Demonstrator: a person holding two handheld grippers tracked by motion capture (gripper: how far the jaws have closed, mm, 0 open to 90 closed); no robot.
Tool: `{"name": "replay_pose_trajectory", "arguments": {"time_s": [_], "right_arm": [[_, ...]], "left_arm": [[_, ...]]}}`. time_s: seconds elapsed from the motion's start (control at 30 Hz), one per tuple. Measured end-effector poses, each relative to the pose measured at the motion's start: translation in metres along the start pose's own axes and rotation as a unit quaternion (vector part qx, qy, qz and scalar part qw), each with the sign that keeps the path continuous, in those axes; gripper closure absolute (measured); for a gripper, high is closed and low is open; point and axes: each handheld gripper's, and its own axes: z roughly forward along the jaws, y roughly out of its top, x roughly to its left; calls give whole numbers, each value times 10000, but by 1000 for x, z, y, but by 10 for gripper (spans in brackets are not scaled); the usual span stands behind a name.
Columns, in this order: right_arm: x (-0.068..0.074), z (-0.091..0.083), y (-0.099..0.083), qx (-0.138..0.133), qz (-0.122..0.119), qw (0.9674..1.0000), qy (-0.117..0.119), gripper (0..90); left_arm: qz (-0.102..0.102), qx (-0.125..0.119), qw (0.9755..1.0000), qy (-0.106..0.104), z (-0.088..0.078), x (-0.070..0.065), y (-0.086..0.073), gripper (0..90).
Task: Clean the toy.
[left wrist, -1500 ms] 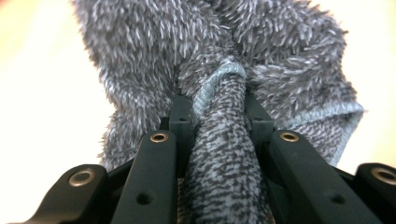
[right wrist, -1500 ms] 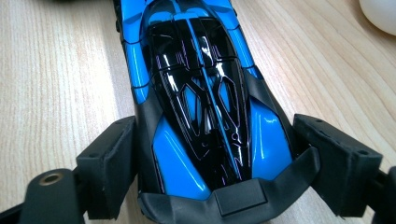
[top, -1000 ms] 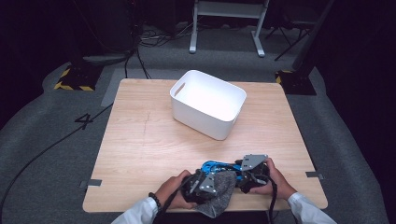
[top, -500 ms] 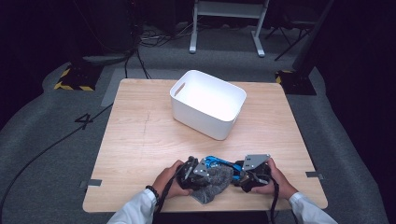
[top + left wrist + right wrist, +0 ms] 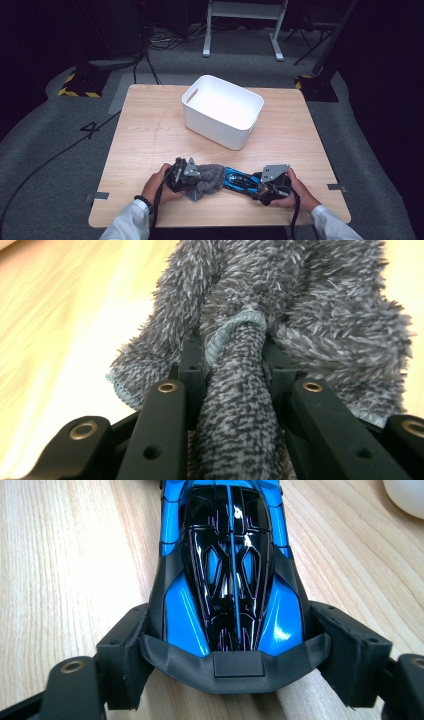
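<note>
A blue and black toy car (image 5: 239, 180) (image 5: 230, 565) lies on the wooden table (image 5: 150, 130) near its front edge. My right gripper (image 5: 253, 183) (image 5: 235, 647) grips the car's rear from both sides; its jaws have just been closing on it. A grey fuzzy cloth (image 5: 210, 177) (image 5: 300, 300) lies bunched at the car's left end. My left gripper (image 5: 196, 181) (image 5: 232, 357) is shut on a pinched fold of that cloth, with the rest spreading beyond the fingers.
A white plastic bin (image 5: 222, 112) with a handle slot stands at the middle back of the table. Dark floor, cables and a metal stand lie beyond the table's far edge.
My left gripper has dragged the cloth leftward and a little away from the front edge, uncovering more of the car. The right hand has stayed put.
</note>
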Motion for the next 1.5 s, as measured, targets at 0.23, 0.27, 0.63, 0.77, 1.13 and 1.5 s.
{"name": "replay_pose_trajectory", "arguments": {"time_s": [0.23, 0.27, 0.63, 0.77, 1.13, 1.5], "right_arm": [[-2, -4, -5, 27, -9, 10000, 33, 240], [-2, -5, -5, 44, -25, 10000, 42, 240], [-5, -10, -8, 109, -15, 9999, 97, 237], [-5, -13, -6, 80, 47, 9999, 145, 226], [-4, -26, 11, -273, 83, 9995, 166, 194], [4, -2, 45, -64, -19, 9999, 77, 213]], "left_arm": [[-326, -35, 9994, 103, -13, 11, -21, 705], [-364, -21, 9993, 104, -15, 12, -24, 704], [-705, -305, 9970, -97, -23, 11, -38, 474], [-720, -347, 9965, -231, -21, 7, -35, 389], [-727, -452, 9961, -219, -11, 2, -37, 230], [-657, -628, 9958, -97, -5, 2, -38, 179]]}}
